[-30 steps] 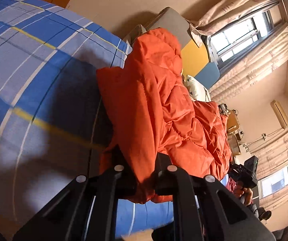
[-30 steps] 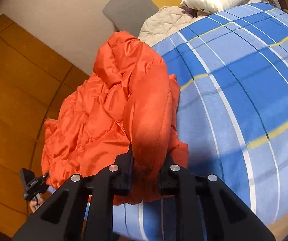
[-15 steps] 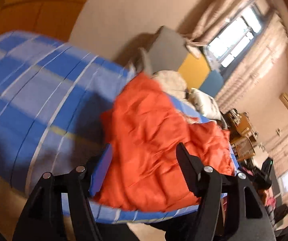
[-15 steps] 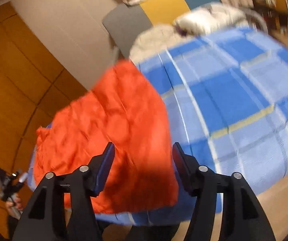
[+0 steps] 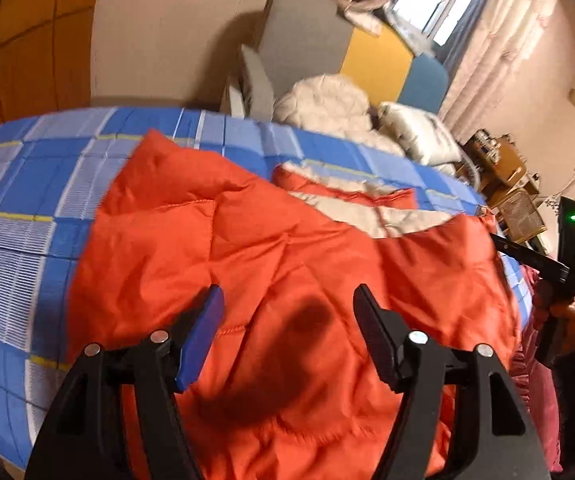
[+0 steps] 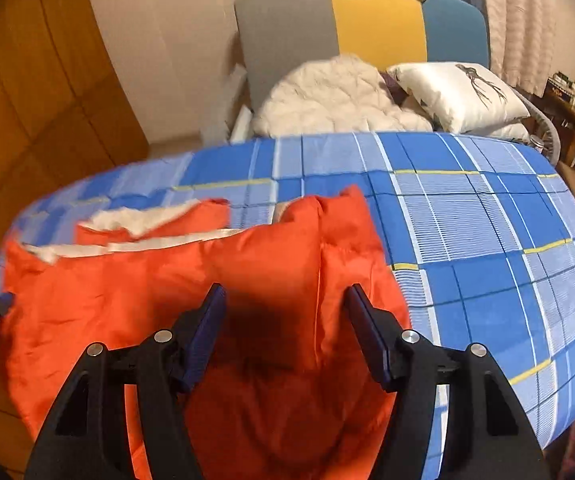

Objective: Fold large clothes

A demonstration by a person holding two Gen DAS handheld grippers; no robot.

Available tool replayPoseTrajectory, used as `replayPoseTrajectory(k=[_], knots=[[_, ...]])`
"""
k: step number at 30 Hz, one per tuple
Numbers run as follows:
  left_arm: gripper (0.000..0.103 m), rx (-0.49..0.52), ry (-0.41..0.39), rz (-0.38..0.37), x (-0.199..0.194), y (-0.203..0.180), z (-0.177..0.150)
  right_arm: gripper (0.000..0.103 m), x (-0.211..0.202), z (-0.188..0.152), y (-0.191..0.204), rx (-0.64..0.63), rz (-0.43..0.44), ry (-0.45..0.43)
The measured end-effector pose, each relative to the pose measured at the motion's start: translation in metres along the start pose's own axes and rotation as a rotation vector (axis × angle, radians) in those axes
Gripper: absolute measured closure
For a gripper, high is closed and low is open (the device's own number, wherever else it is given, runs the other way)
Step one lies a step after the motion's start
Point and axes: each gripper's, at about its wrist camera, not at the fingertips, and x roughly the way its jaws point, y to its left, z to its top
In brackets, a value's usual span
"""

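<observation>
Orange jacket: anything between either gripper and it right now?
Nothing visible. The left gripper and right gripper both hover open directly over the orange jacket, which lies spread on the blue plaid bedspread. The white quilt and pillow sit far back by the headboard.
</observation>
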Motion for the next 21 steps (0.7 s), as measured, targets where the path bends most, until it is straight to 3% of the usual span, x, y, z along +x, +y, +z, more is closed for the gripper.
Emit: replayPoseTrajectory(k=[1,2,3,6,11,16,21], knots=[[0.047,0.002,0.017,0.002,0.007,0.001,0.001,0.054,0.01,0.001,0.003,-0.021,-0.002,0.021],[0.061,0.021,0.025,0.013,0.013,-0.001,0.001,0.064,0.015,0.0,0.005,-0.031,0.002,0.038],[0.077,0.034,0.026,0.031,0.017,-0.002,0.0,0.068,0.019,-0.001,0.008,-0.043,0.001,0.048],[0.102,0.031,0.012,0.035,0.02,0.002,-0.003,0.085,0.019,-0.005,0.016,-0.096,-0.019,0.032],[0.103,0.035,-0.092,0.047,-0.001,-0.001,-0.01,0.094,0.0,-0.007,0.017,-0.102,-0.041,-0.024],[0.103,0.041,-0.2,0.051,-0.036,-0.009,-0.004,0.095,-0.031,-0.007,0.012,-0.074,-0.044,-0.106],[0.103,0.04,-0.226,0.072,-0.04,-0.008,0.016,0.095,-0.048,0.004,0.011,-0.043,-0.043,-0.16]])
